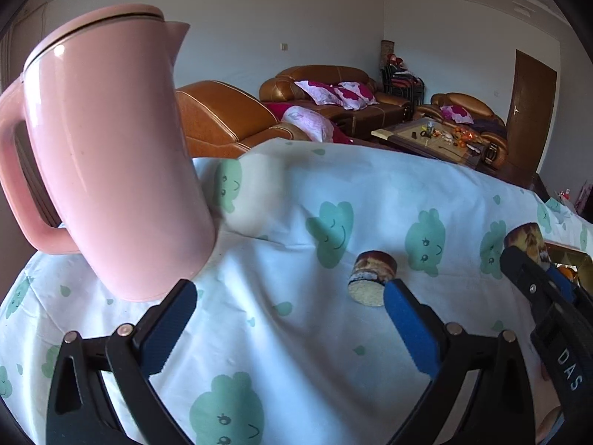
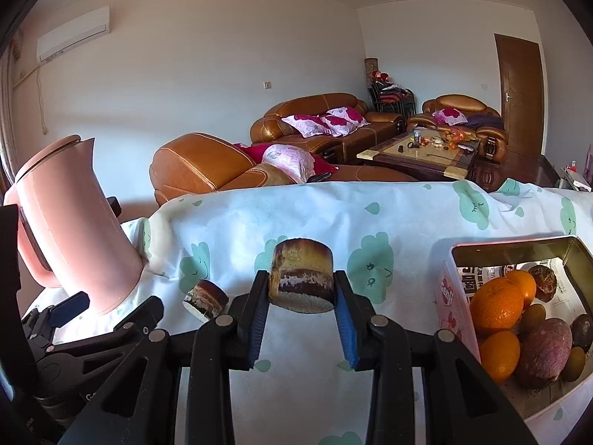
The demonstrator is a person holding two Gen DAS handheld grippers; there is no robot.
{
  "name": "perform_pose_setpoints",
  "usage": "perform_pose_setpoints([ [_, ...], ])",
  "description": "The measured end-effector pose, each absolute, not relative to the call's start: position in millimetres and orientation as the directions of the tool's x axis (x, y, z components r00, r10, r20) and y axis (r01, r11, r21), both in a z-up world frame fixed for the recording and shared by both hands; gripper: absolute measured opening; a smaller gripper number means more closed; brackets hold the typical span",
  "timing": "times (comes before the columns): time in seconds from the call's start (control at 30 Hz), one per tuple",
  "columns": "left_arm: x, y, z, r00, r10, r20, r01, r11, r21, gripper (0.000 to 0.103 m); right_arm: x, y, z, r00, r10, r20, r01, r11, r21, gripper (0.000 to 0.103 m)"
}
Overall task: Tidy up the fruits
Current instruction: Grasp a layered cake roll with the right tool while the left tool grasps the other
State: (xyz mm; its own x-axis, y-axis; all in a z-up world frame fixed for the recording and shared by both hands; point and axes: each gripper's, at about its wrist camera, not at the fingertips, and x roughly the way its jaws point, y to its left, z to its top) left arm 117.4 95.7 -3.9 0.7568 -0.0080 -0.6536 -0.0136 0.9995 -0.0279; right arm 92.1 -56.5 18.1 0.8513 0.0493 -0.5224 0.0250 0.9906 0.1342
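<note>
Your right gripper (image 2: 301, 296) clasping one round layered cake (image 2: 301, 278), second cake (image 2: 205, 299) left, your left gripper (image 1: 291, 319) released, three oranges (image 2: 496, 306) in tin (image 2: 450, 296).

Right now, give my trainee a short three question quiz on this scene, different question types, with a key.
1. True or false: the right tongs grip a round cake piece.
2. Which holds the oranges? A) pink kettle B) tin box C) bare cloth
3. Fill in: the left tongs are ____, holding nothing; a second cake piece lies on the cloth beyond them.

Key: 1 true; 2 B; 3 open
</note>
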Motion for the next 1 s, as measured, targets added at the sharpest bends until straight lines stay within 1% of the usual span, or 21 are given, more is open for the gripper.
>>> perform_pose_setpoints([
  [0.07, 126.5, 84.7, -5.2, 0.740, -0.035, -0.672, 0.016, 0.999, -0.034, 0.097, 88.3, -57.0, 16.7, 0.851, 0.054, -0.523, 0.021, 0.990, 0.137, 0.036],
  [0.13, 137.0, 72.1, -7.1, 0.730, -0.036, -0.683, 0.039, 0.999, -0.011, 0.095, 87.4, -58.1, 15.9, 0.851, 0.055, -0.523, 0.024, 0.989, 0.143, 0.036],
  [0.2, 149.2, 60.0, -11.4, 0.713, -0.032, -0.701, 0.061, 0.998, 0.017, 0.084, 87.0, -62.3, 15.0, 0.848, 0.058, -0.527, 0.029, 0.988, 0.155, 0.036],
  [0.27, 160.6, 52.5, -19.1, 0.683, -0.032, -0.730, 0.077, 0.997, 0.028, 0.078, 89.0, -65.8, 13.4, 0.842, 0.062, -0.536, 0.036, 0.985, 0.170, 0.036],
  [0.33, 171.6, 47.7, -30.6, 0.630, -0.031, -0.776, 0.091, 0.995, 0.034, 0.068, 92.9, -68.9, 12.5, 0.833, 0.069, -0.549, 0.038, 0.983, 0.181, 0.036],
  [0.37, 174.2, 46.6, -33.5, 0.613, -0.042, -0.789, 0.100, 0.995, 0.025, 0.060, 93.9, -70.9, 12.4, 0.830, 0.071, -0.553, 0.039, 0.982, 0.185, 0.036],
  [0.4, 173.8, 47.0, -31.7, 0.618, -0.060, -0.784, 0.107, 0.994, 0.008, 0.049, 94.9, -71.2, 13.4, 0.828, 0.072, -0.556, 0.040, 0.981, 0.188, 0.036],
  [0.43, 173.7, 46.1, -32.1, 0.614, -0.075, -0.786, 0.119, 0.993, -0.002, 0.044, 95.8, -71.6, 13.3, 0.826, 0.073, -0.559, 0.041, 0.981, 0.189, 0.036],
  [0.47, 172.8, 44.6, -31.3, 0.614, -0.086, -0.784, 0.130, 0.992, -0.008, 0.037, 96.6, -71.2, 11.4, 0.824, 0.073, -0.562, 0.041, 0.981, 0.188, 0.036],
  [0.57, 170.8, 42.4, -29.7, 0.619, -0.077, -0.782, 0.126, 0.992, 0.002, 0.037, 98.1, -69.9, 10.5, 0.823, 0.070, -0.564, 0.045, 0.981, 0.187, 0.036],
  [0.63, 167.3, 44.2, -26.7, 0.638, -0.049, -0.769, 0.097, 0.995, 0.017, 0.036, 97.7, -68.6, 9.9, 0.824, 0.066, -0.563, 0.045, 0.983, 0.181, 0.036],
  [0.87, 140.9, 54.2, -5.9, 0.756, 0.065, -0.651, -0.019, 0.997, 0.077, 0.036, 93.2, -61.8, 11.2, 0.837, 0.047, -0.546, 0.039, 0.989, 0.145, 0.036],
  [1.0, 123.5, 65.6, -1.2, 0.784, 0.091, -0.614, -0.069, 0.996, 0.059, 0.037, 87.1, -59.0, 14.8, 0.854, 0.036, -0.519, 0.033, 0.992, 0.123, 0.036],
])
